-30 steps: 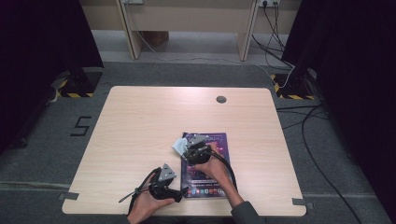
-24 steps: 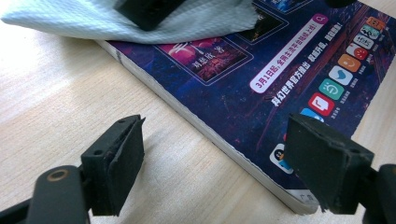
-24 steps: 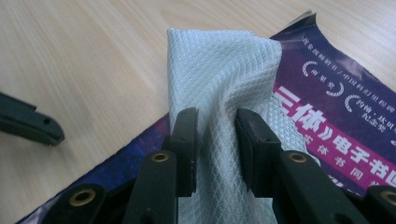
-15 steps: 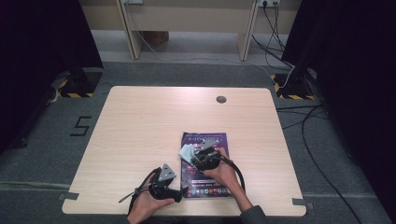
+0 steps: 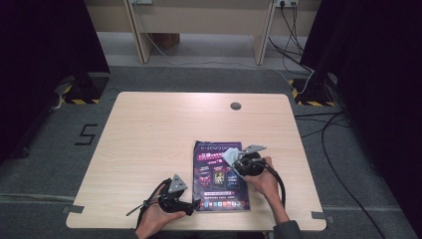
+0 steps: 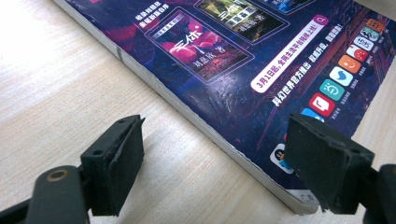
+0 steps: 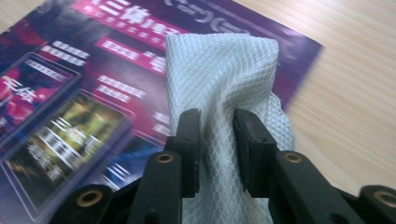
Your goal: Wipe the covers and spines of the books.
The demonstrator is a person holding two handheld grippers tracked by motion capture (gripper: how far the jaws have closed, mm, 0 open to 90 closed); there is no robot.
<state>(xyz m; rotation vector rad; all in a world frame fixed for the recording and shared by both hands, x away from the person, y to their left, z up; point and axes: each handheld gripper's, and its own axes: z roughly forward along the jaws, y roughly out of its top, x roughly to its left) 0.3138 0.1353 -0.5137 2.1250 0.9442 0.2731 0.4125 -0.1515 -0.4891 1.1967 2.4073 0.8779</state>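
A purple-covered book [image 5: 219,174] lies flat on the wooden table [image 5: 149,129], near its front edge. My right gripper [image 5: 238,163] is shut on a white textured cloth [image 5: 230,156] over the cover's upper right part. Its jaws have just been closing further on the cloth. In the right gripper view the cloth [image 7: 219,65] bunches between the jaws of the right gripper [image 7: 217,135] and drapes onto the book [image 7: 70,93]. My left gripper [image 5: 191,206] stands open at the book's front left corner. In the left gripper view the gripper [image 6: 219,154] straddles the book's edge [image 6: 243,70], one jaw over wood and one over the cover.
A round cable hole [image 5: 236,106] sits near the table's far edge. Bare wood stretches to the left of and behind the book. Cables [image 5: 298,74] run over the floor at the back right, and a number 5 [image 5: 87,134] is marked on the floor at the left.
My right gripper has carried the cloth to the right across the cover, from its left side to its upper right part. The left gripper and the book have stayed put.
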